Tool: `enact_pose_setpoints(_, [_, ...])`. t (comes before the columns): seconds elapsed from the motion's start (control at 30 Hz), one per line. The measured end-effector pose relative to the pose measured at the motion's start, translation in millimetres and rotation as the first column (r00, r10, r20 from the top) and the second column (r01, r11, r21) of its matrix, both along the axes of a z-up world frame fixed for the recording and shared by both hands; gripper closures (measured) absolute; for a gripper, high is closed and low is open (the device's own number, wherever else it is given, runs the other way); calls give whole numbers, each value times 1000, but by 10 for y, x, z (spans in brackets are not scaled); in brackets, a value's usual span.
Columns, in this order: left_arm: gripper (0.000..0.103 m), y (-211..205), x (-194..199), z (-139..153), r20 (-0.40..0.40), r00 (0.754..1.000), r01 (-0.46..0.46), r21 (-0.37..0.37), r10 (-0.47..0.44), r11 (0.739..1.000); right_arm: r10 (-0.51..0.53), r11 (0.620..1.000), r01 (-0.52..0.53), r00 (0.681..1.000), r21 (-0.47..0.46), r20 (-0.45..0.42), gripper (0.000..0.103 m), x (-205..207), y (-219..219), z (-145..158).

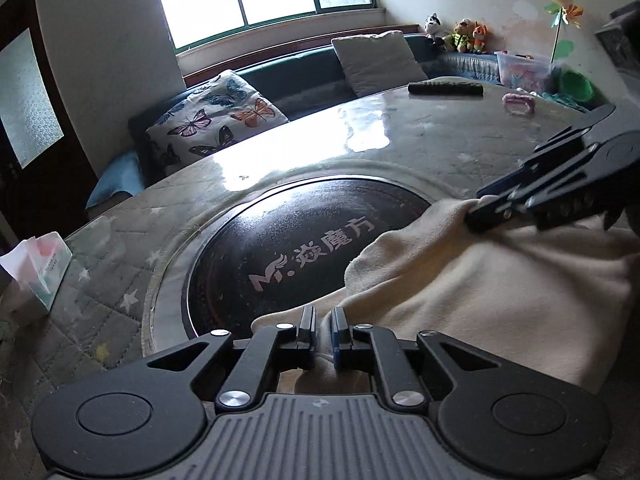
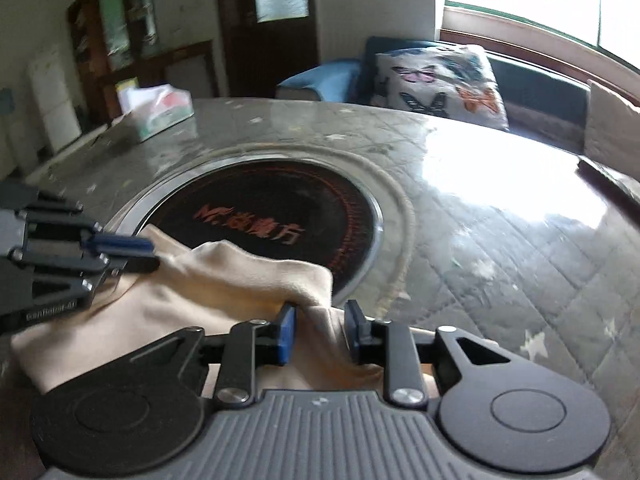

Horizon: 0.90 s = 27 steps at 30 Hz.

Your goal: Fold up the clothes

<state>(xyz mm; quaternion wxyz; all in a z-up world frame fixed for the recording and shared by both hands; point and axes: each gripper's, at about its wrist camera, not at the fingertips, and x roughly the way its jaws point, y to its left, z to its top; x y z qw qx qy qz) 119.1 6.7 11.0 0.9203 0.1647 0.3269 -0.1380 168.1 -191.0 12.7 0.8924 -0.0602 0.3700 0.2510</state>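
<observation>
The left gripper [image 1: 322, 330] is pinching the near hem of the cream garment [image 1: 480, 280], its fingers nearly together on the cloth. The right gripper [image 2: 320, 328] is standing with its fingers parted. A fold of the same garment is lying between them and leaning on one pad only, so by my judgement it is not clamping.

The garment is lying bunched at the near edge of the counter [image 1: 400, 132]. Its long axis is running from one gripper to the other, and its far lip is lapping onto the round dark plate [image 1: 300, 232] set into the counter's middle. Both grippers are sitting at the cloth, one at each end of the raised edge, and neither is clearly nearer. The coming move probably turns on that edge: the open counter is lying forward of the fingers, across the plate.

Farther off, a tissue box [image 2: 160, 110] is sitting near the counter's left edge with a sheet sticking out. At the far edge a remote [image 1: 444, 89] and a pink ring [image 1: 518, 102] are lying. Beyond them a clear tub [image 1: 520, 68] is holding pinkish things I cannot identify.
</observation>
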Motion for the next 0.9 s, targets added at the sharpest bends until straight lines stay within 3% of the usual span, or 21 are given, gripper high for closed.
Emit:
enact_pose_setpoints(0.13, [93,-8,100,55,6,999,-34,-4,34,999,-93,995,92,995,44,28,72,-40,-157,59])
enact_pose_setpoints(0.27, [93,0,23,243,24,1000,-14,-73,15,997,-74,996,70,993,54,88,72,-127,-188,201])
enact_pose_setpoints(0.4, [93,-79,-112,310,21,999,37,-74,-36,997,14,999,-18,997,51,71,80,-185,-42,204])
enact_pose_setpoints(0.6, [93,-309,-88,173,-23,995,99,-50,-100,994,-10,999,10,1000,30,8,86,-14,77,-35])
enact_pose_setpoints(0.73, [93,-385,56,47,-56,994,90,-41,-92,995,-21,996,22,1000,88,-9,86,-8,17,-12])
enact_pose_setpoints(0.8, [93,-405,107,13,-67,994,83,-42,-86,996,-31,994,32,999,102,-7,86,-30,-48,18])
enact_pose_setpoints(0.9, [93,-425,126,2,-63,995,81,-39,-83,996,-44,998,41,998,51,41,85,-160,-116,64])
